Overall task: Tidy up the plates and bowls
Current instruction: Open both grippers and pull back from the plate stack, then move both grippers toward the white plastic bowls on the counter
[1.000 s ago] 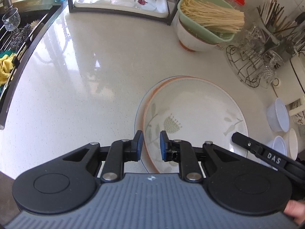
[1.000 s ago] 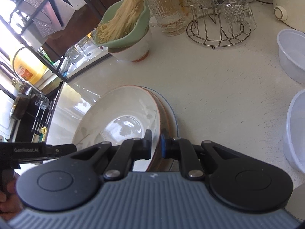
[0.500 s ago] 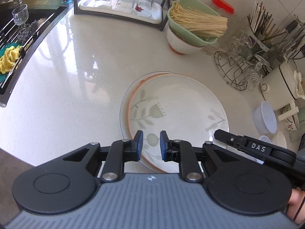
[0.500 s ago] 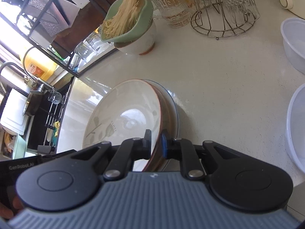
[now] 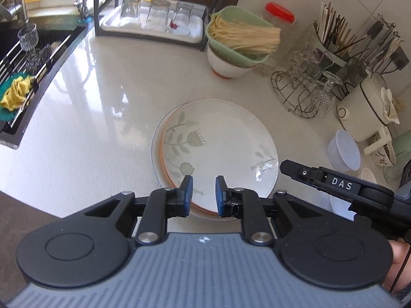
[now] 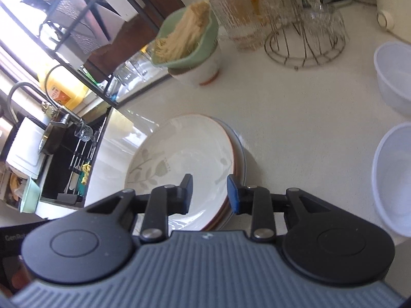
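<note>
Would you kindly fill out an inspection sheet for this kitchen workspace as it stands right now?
Surface: pale speckled countertop, glossy with window glare.
Job's things: floral plate tops a stack of plates; clear plastic bowls stand to the right.
Clutter: green bowl of dry noodles sits in a white bowl; wire glass rack; utensil holder; upturned glasses on a tray.
Grippers: left gripper open, over the stack's near rim; right gripper open, over its right rim.
Cables: nothing seen.
Surroundings: black sink to the left with a yellow cloth.
</note>
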